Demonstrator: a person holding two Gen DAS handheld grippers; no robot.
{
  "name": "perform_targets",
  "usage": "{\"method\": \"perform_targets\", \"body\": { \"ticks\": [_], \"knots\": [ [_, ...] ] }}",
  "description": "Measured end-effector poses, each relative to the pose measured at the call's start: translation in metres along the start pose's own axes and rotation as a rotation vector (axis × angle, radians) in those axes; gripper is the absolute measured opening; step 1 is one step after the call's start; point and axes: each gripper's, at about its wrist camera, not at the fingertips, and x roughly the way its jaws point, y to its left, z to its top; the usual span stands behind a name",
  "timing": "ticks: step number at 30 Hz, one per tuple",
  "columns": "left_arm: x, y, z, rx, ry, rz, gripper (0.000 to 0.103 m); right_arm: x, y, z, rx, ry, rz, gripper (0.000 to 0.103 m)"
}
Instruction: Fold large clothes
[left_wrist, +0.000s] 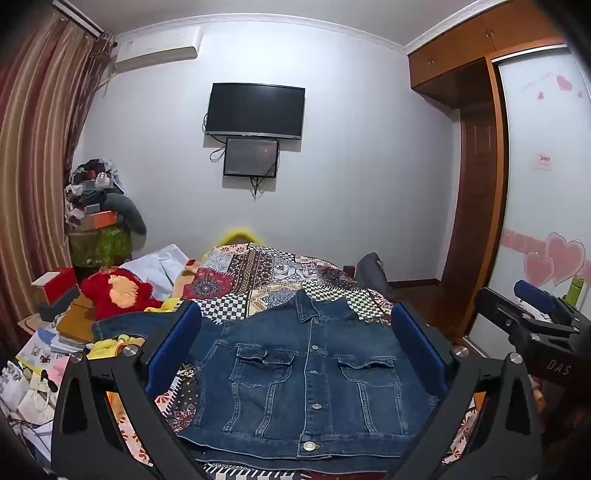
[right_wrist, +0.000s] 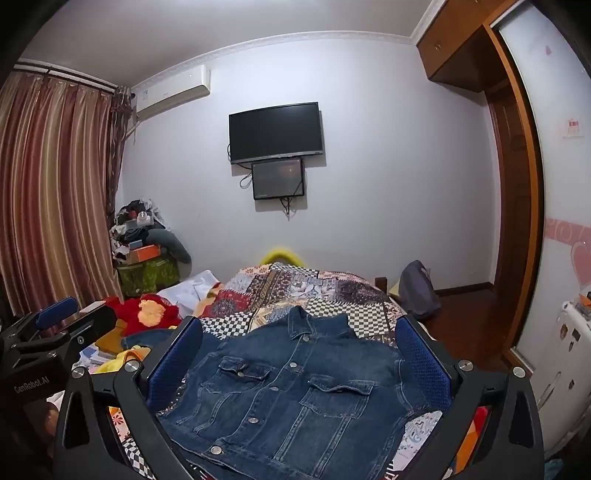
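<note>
On the bed, over a patchwork quilt, a dark blue denim jacket lies flat with its front up, buttoned down the middle, collar toward the far wall and hem toward the cameras. Its two chest pockets sit either side of the button row, flaps down. One sleeve stretches out to the left over a yellow cloth; the other sleeve is not clearly visible. The left claw hangs above the jacket with its blue fingers spread wide apart, framing the jacket's body between them and holding nothing. The right claw hangs likewise, its blue fingers wide apart and holding nothing, with the jacket seen slightly turned between them. In the left wrist view the right claw shows at the right edge, beside the bed; in the right wrist view the left claw shows at the left edge. A red plush toy lies left of the quilt, near a heap of papers and boxes. A dark television hangs on the far wall with a smaller screen just below it, an air conditioner high to the left, striped curtains at the left and a wooden wardrobe at the right.
</note>
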Motion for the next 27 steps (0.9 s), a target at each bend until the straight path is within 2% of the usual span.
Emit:
{"method": "perform_targets", "body": {
  "ticks": [27],
  "knots": [
    [0.009,0.000,-0.003,-0.007,0.015,-0.004,0.103,0.000,-0.002,0.000,0.009,0.006,-0.007,0.103]
  ]
}}
